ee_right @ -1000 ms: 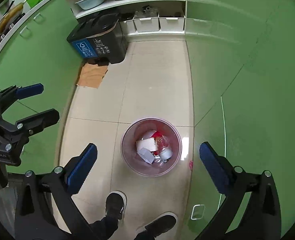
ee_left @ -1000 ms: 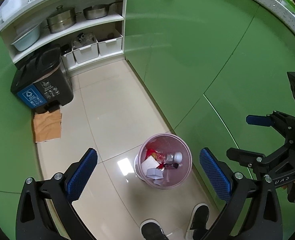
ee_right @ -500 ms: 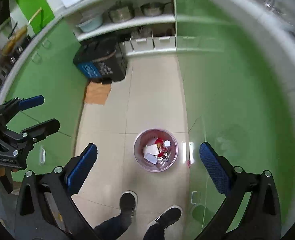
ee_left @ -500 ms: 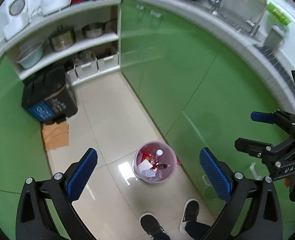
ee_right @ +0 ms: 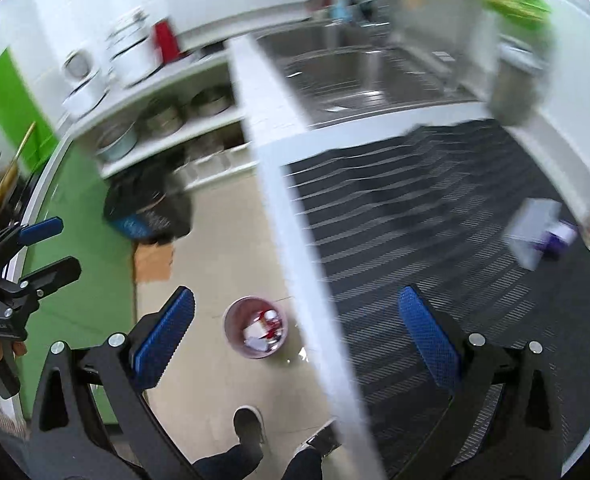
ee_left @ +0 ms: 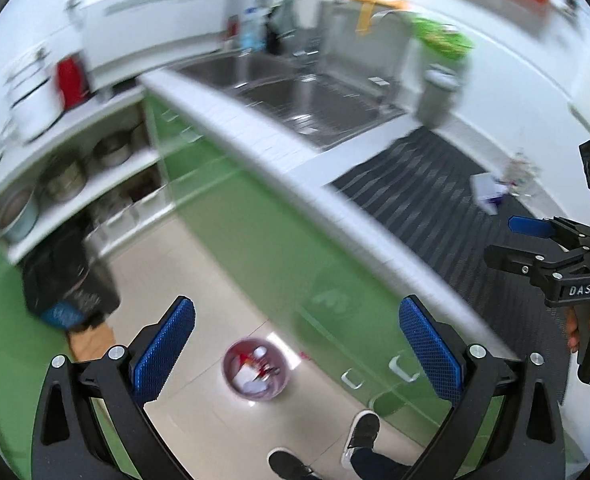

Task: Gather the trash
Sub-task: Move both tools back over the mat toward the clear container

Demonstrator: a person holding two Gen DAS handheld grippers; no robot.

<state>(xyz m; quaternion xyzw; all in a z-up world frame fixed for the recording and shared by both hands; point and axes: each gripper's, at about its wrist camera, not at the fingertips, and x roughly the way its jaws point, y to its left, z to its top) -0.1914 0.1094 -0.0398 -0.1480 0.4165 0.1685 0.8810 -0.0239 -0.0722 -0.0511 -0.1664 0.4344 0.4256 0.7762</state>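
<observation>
Both tongs, left (ee_left: 295, 346) and right (ee_right: 295, 336), are held wide open and empty. Trash is seen in the pink bin (ee_right: 255, 334) at lower centre; a white-purple carton (ee_right: 539, 234) lies on the desk (ee_right: 415, 220), right.

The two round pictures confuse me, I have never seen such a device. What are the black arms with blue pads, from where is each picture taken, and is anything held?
No robot here: a person carries a hand-held gripper in each hand. Each picture comes from a fisheye camera on one gripper, looking along its two blue-padded fingers. The left gripper and right gripper are both open and hold nothing. Each camera also sees the other gripper at its edge. Below on the floor stands a pink bin with trash in it, near the person's shoes. On the dark counter mat lies a blurred white and purple item, possibly trash.
</observation>
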